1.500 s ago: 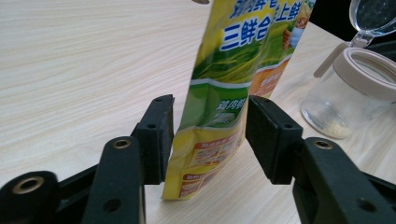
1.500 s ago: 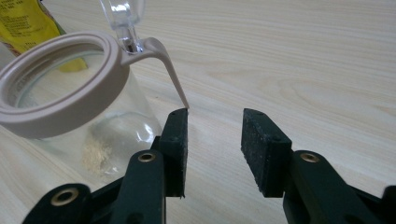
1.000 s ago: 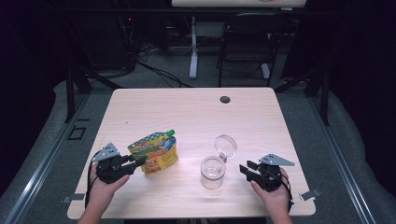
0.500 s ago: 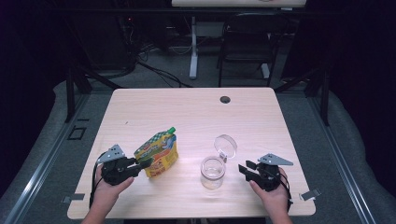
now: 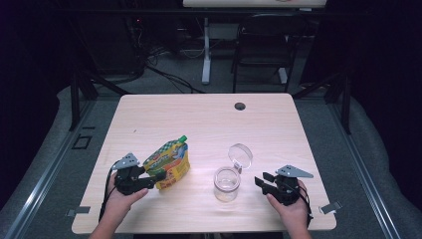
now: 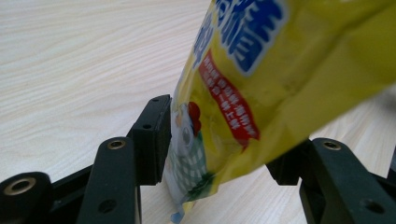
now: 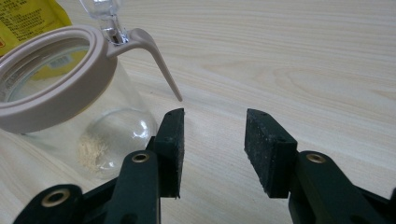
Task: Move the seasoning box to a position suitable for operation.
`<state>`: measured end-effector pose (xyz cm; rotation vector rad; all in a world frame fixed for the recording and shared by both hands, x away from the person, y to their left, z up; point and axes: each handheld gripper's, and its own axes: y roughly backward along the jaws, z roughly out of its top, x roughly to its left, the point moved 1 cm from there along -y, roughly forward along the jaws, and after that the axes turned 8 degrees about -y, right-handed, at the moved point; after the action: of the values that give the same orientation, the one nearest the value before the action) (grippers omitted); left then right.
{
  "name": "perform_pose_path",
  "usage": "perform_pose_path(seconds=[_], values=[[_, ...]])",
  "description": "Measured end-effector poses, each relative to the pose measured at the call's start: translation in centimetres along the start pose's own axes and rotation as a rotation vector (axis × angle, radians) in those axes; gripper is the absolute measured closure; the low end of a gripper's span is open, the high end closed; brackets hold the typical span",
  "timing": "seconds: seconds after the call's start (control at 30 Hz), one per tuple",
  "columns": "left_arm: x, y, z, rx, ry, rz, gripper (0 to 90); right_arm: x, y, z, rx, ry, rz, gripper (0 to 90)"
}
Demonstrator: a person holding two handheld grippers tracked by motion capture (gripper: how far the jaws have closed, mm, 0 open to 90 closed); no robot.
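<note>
A yellow spouted pouch (image 5: 169, 160) with a green cap is lifted and tilted at the table's front left. My left gripper (image 5: 155, 177) is shut on its lower corner; in the left gripper view the pouch (image 6: 261, 88) is pinched between the two black jaws, and the left gripper (image 6: 224, 154) holds it above the wood. A clear glass jar (image 5: 227, 183) with a beige rim and its hinged lid (image 5: 241, 154) swung open stands front centre. My right gripper (image 5: 262, 180) rests open to the jar's right, its jaws apart with nothing between them. In the right gripper view the jar (image 7: 60, 93) stands just left of my right gripper (image 7: 214, 140).
The light wooden table (image 5: 209, 124) has a round cable hole (image 5: 240, 106) near its far edge. A little pale powder (image 7: 93, 149) lies in the jar's bottom. Beyond the table, desk legs and a chair (image 5: 259, 55) stand in the dark.
My left gripper has raised the pouch from lying on the table to a steeper tilt, spout up, and drifted slightly right. The right gripper and jar have stayed put.
</note>
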<state>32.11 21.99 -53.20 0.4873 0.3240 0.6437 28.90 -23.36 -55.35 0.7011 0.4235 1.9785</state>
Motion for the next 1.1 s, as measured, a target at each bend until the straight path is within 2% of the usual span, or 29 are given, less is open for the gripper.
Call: perform_pose_path(seconds=[0.1,0.27,0.53,0.63,0.73,1.0,1.07,1.1], values=[[0.2,-0.4,-0.1,-0.005,0.008,-0.009,45.9,-0.1,0.3,-0.2,0.003,-0.003,-0.007,57.7],[0.4,-1.2,-0.2,-0.005,0.010,0.001,41.2,-0.2,0.5,-0.3,0.000,-0.008,-0.014,57.6],[0.3,-2.8,-0.3,0.026,-0.026,-0.002,40.1,-0.6,1.2,-0.7,-0.008,-0.022,-0.028,57.2],[0.4,-3.4,-0.6,0.021,-0.006,-0.014,39.9,-0.7,1.4,-0.9,-0.006,-0.022,-0.033,57.1],[0.5,-3.6,-0.7,0.023,-0.007,-0.016,39.4,-0.7,1.5,-0.9,-0.005,-0.024,-0.039,57.0],[0.7,-4.2,-1.0,-0.014,0.014,-0.038,38.9,-0.8,1.7,-1.1,-0.007,-0.028,-0.045,56.6],[0.7,-4.3,-1.1,-0.009,0.019,-0.042,38.1,-0.8,1.7,-1.1,-0.008,-0.028,-0.044,56.5],[0.7,-4.3,-1.1,0.009,0.008,-0.035,38.2,-0.9,1.7,-1.1,-0.004,-0.025,-0.045,56.5]])
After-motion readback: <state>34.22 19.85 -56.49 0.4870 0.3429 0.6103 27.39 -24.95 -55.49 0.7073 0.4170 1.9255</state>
